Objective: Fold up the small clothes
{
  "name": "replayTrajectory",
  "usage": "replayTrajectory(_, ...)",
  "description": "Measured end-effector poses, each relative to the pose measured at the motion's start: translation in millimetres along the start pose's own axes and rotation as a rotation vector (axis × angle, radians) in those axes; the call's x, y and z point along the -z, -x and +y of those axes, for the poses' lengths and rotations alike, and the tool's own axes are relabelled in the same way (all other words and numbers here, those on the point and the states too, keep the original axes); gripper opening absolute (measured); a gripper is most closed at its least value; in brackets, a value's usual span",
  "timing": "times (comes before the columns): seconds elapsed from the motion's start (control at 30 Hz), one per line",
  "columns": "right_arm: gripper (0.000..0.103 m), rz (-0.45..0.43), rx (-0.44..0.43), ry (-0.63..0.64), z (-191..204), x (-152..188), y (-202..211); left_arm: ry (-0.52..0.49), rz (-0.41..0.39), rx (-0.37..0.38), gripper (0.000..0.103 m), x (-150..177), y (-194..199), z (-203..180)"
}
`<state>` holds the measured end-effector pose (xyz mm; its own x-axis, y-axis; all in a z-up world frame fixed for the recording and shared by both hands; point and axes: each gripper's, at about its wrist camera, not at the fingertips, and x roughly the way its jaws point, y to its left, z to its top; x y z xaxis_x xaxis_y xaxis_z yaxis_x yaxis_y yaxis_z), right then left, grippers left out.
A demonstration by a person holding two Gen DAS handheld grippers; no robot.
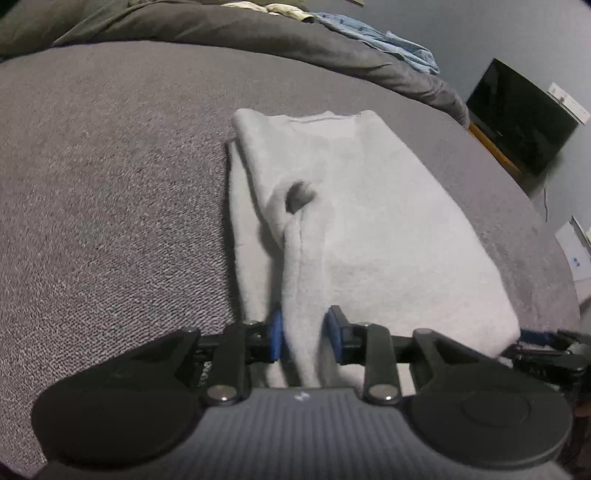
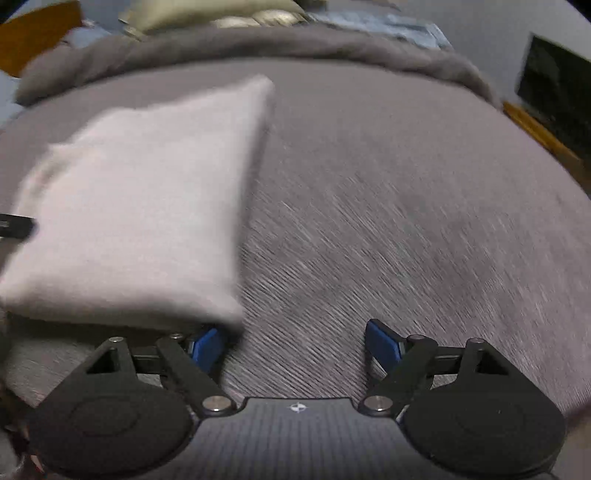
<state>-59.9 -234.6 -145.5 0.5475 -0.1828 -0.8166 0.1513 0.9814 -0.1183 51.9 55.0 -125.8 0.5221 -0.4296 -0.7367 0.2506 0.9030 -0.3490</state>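
A folded light grey garment (image 1: 369,229) lies on the grey bed cover (image 1: 110,206). A raised ridge of its cloth runs from a small dark opening (image 1: 297,197) down to my left gripper (image 1: 306,334), whose blue pads are closed on that ridge at the garment's near edge. In the right wrist view the same garment (image 2: 140,206) lies to the left, blurred. My right gripper (image 2: 295,345) is open and empty, its left pad (image 2: 207,347) beside the garment's near right corner. The right gripper also shows in the left wrist view (image 1: 543,341) at the garment's near right corner.
A rumpled dark grey duvet (image 1: 258,33) lies along the far side of the bed, with blue clothing (image 1: 388,44) on it. A dark screen (image 1: 517,114) on a wooden stand stands off the bed to the right.
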Motion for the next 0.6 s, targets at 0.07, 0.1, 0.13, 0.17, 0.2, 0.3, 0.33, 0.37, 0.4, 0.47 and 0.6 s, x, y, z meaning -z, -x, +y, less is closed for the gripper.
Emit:
replayTrajectory(0.07, 0.063, 0.028, 0.015, -0.085, -19.4, -1.8, -6.4, 0.001, -0.009, 0.010, 0.027, -0.8, 0.5, 0.0)
replayTrajectory(0.1, 0.064, 0.034, -0.021, -0.130, -28.3, -4.3, -5.0, -0.008, -0.011, 0.012, 0.027, -0.7, 1.7, -0.6)
replayTrajectory(0.13, 0.065, 0.039, -0.046, -0.156, -34.4, -8.0, -1.6, -0.010, -0.010, 0.014, 0.027, -0.9, 3.5, -1.4)
replayTrajectory(0.17, 0.069, 0.019, -0.067, -0.159, -38.3, -11.0, 5.3, 0.003, -0.007, 0.021, 0.027, -0.9, 6.0, 0.1)
replayTrajectory(0.2, 0.073, -0.009, -0.073, -0.154, -40.5, -13.4, 14.0, 0.028, 0.000, 0.030, 0.029, -1.8, 9.6, 1.6)
replayTrajectory(0.3, 0.080, -0.074, -0.150, -0.191, -47.9, -24.0, 33.1, 0.153, 0.024, 0.081, 0.048, -6.4, 22.2, 10.1)
replayTrajectory(0.33, 0.081, -0.097, -0.189, -0.210, -49.8, -30.8, 38.3, 0.205, 0.023, 0.110, 0.061, -5.9, 27.1, 14.0)
replayTrajectory(0.37, 0.086, -0.116, -0.234, -0.209, -50.4, -39.0, 40.8, 0.250, 0.022, 0.147, 0.067, -3.4, 31.0, 17.1)
replayTrajectory(0.4, 0.090, -0.130, -0.278, -0.193, -49.5, -47.1, 41.3, 0.271, 0.027, 0.169, 0.072, -0.7, 32.1, 18.4)
replayTrajectory(0.47, 0.090, -0.149, -0.350, -0.121, -42.1, -68.9, 36.4, 0.265, 0.062, 0.171, 0.072, 3.8, 27.4, 16.5)
replayTrajectory(0.6, 0.091, -0.152, -0.481, -0.028, -33.6, -108.4, 9.7, 0.209, 0.076, 0.112, 0.072, 13.0, 18.7, 17.4)
